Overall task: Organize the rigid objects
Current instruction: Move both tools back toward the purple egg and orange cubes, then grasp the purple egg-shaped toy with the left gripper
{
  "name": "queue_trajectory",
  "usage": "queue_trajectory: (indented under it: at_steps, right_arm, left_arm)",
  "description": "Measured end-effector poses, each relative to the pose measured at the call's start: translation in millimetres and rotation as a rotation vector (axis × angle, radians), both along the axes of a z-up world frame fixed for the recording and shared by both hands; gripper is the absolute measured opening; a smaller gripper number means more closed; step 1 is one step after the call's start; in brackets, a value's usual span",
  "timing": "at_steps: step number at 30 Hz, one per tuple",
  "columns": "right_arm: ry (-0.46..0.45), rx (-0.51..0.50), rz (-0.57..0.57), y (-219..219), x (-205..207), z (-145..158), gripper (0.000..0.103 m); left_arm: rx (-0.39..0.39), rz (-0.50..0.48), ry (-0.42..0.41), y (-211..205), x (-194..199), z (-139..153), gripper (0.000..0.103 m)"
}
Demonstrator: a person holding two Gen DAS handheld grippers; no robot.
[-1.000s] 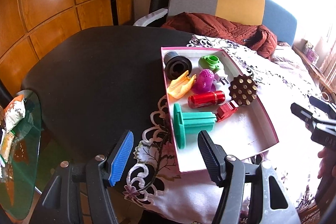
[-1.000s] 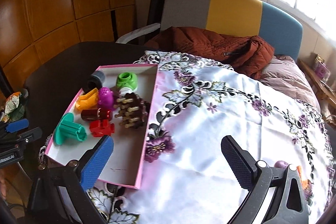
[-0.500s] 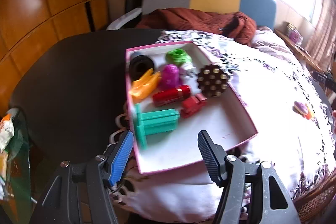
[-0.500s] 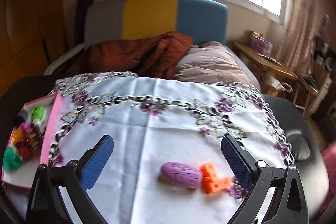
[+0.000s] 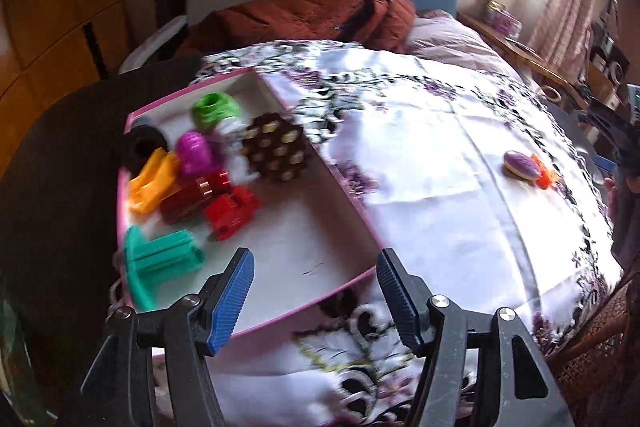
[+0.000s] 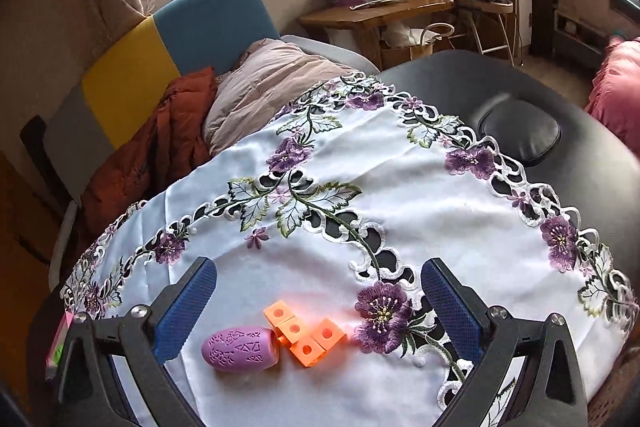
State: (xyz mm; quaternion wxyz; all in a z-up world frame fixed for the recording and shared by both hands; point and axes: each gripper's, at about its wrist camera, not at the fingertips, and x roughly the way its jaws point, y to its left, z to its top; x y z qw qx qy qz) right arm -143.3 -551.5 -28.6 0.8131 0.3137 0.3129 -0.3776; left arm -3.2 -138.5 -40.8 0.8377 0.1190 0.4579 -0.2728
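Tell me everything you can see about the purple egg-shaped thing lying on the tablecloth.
The purple egg-shaped piece looks like matte moulded plastic, rounded at one end and cut flat at the other, with small triangular and leaf-like cutouts across its shell. It lies on its side on the white embroidered tablecloth, its flat end against the orange block piece. The open right gripper hovers over it without touching.

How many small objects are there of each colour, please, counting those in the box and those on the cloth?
Green: 2, a spool and a teal stand
Red: 2, a cylinder and a block
Purple: 2, a box egg and a cloth egg
Orange: 2, a scoop and cubes
Black: 1, a ring
Brown: 1, a peg disc
Total: 10
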Motion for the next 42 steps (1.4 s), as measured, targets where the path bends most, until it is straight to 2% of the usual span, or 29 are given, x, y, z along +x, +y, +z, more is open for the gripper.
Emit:
queue_trajectory:
  at_steps: [7,11,17,20,24,27,40,41,42]
  right_arm:
    - [0.002,0.041,0.002,-4.0,0.1,-6.7,0.103]
    - [0.003,0.044,0.001,-5.3,0.0,-7.2,0.103]
    - [0.000,0.044,-0.005,-6.7,0.0,-6.6,0.103]
    - [-0.006,0.047,-0.014,-8.5,-1.7,-6.3,0.103]
    - [-0.015,0.065,-0.012,-10.2,-1.8,-8.0,0.103]
    - [-0.020,0.072,-0.008,-10.8,-1.1,-8.9,0.103]
    - [-0.039,0.090,-0.011,-13.4,-2.3,-10.2,0.103]
    - [-0.037,0.093,-0.010,-13.9,-2.0,-11.1,0.103]
    - [-0.032,0.096,-0.009,-14.0,-1.5,-12.0,0.103]
  left_arm:
    - [-0.019,-0.198,0.043,-78.5,-9.6,-1.3,0.065]
    - [-0.015,-0.310,0.035,-125.7,-19.5,-3.8,0.065]
    - [-0.042,-0.404,0.104,-187.6,-20.3,-9.8,0.065]
    - [-0.050,-0.431,0.135,-216.0,-19.4,-15.9,0.067]
    - [-0.050,-0.454,0.164,-249.0,-19.5,-24.7,0.081]
    - [-0.046,-0.460,0.170,-270.0,-19.2,-30.7,0.083]
    - [0.017,-0.434,0.195,-320.3,-6.1,-62.1,0.085]
    - [0.018,-0.430,0.205,-321.2,-3.8,-66.3,0.083]
    - [-0.001,-0.431,0.225,-319.2,-1.2,-69.1,0.074]
